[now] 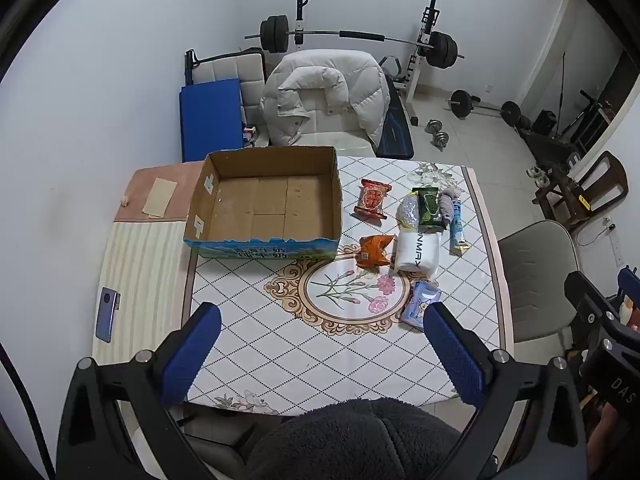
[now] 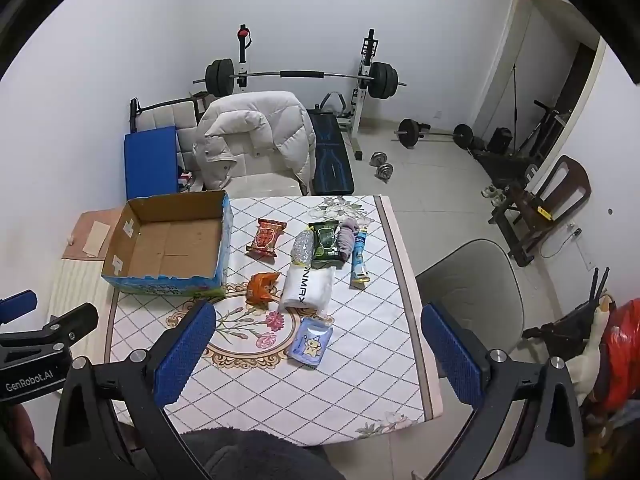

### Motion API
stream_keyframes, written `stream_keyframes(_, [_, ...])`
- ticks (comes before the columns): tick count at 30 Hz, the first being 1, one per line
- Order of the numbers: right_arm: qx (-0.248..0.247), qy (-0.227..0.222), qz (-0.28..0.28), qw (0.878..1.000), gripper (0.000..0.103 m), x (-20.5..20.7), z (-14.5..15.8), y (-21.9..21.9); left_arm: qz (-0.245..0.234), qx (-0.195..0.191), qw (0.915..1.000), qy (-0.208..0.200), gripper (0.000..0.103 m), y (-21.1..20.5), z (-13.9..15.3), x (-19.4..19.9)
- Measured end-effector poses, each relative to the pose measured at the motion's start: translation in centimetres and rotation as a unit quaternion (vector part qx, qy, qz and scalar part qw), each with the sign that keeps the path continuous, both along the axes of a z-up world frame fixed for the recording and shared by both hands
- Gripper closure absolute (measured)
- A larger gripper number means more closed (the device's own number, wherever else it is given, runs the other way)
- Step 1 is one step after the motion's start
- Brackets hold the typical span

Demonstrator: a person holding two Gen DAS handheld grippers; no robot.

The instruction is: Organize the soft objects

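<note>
A small table [image 1: 280, 360] under a white diamond-pattern cloth with a flower medallion stands against a pale wall in a tiled room; behind it are a chair draped with a white puffer jacket [image 1: 326, 96] and a barbell rack [image 1: 360, 38].

At the table's left edge a phone [image 1: 107, 314] lies on a striped mat. Next comes an open cardboard box [image 1: 264, 204], its floor bare, set at the far left part of the cloth. To its right the soft things lie in a loose cluster toward the right edge: a red snack packet [image 1: 372, 199], an orange packet [image 1: 374, 254] just beside a white roll [image 1: 418, 250] whose long axis runs away from the camera, a clear silvery bag [image 1: 408, 210], a green pouch [image 1: 429, 210], a grey cloth [image 1: 447, 202], and a blue tube [image 1: 457, 226] lying lengthwise near the table's border. Nearest the viewer sits a pale blue tissue pack [image 2: 310, 342], tilted slightly.

The near half of the cloth is bare, giving free room before the cluster. A grey chair [image 2: 472, 292] stands close by the right edge.

The left gripper [image 1: 322, 344] hangs over the near cloth with its blue pads spread fully apart, nothing between them. The right gripper [image 2: 320, 344] is likewise wide apart and holds nothing, the tissue pack lying on the table below its gap.
</note>
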State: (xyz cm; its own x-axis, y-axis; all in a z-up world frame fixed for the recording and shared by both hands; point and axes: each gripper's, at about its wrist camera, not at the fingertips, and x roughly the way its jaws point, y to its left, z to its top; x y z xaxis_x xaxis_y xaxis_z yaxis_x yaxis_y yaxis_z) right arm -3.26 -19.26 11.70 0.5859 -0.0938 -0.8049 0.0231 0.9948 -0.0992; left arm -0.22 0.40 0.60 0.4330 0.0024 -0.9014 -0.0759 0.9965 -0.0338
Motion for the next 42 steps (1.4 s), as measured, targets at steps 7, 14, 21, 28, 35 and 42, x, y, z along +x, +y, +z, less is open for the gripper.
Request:
stream_keyframes(7, [0.002, 0.0, 0.001, 1.0, 0.0, -0.4, 0.1, 0.1, 0.001, 0.0, 1.0, -0.002, 0.0, 0.8, 0.8, 0.1])
stream_keyframes(14, [0.0, 0.0, 0.002, 1.0, 0.0, -0.2, 0.3, 0.3, 0.0, 0.001, 1.0, -0.003, 0.0, 0.8, 0.8, 0.2])
stream_keyframes(21, [0.001, -0.002, 0.004, 1.0, 0.0, -0.5, 0.7, 0.6, 0.0, 0.001, 1.0, -0.005, 0.0, 0.9, 1.0, 0.2])
stream_keyframes(28, [0.001, -0.002, 0.006, 1.0, 0.0, -0.7, 0.8, 0.7, 0.0, 0.001, 1.0, -0.007, 0.0, 0.6, 1.3, 0.4])
stream_keyframes(35, [0.002, -0.004, 0.008, 1.0, 0.0, -0.9, 1.0, 0.7, 0.003, 0.003, 0.9999, -0.011, 0.0, 0.3, 1.8, 0.6])
stream_keyframes(42, [0.005, -0.005, 0.011, 1.0, 0.0, -0.7, 1.1, 0.4, 0.006, 0.003, 0.9999, -0.016, 0.0, 0.4, 1.4, 0.2])
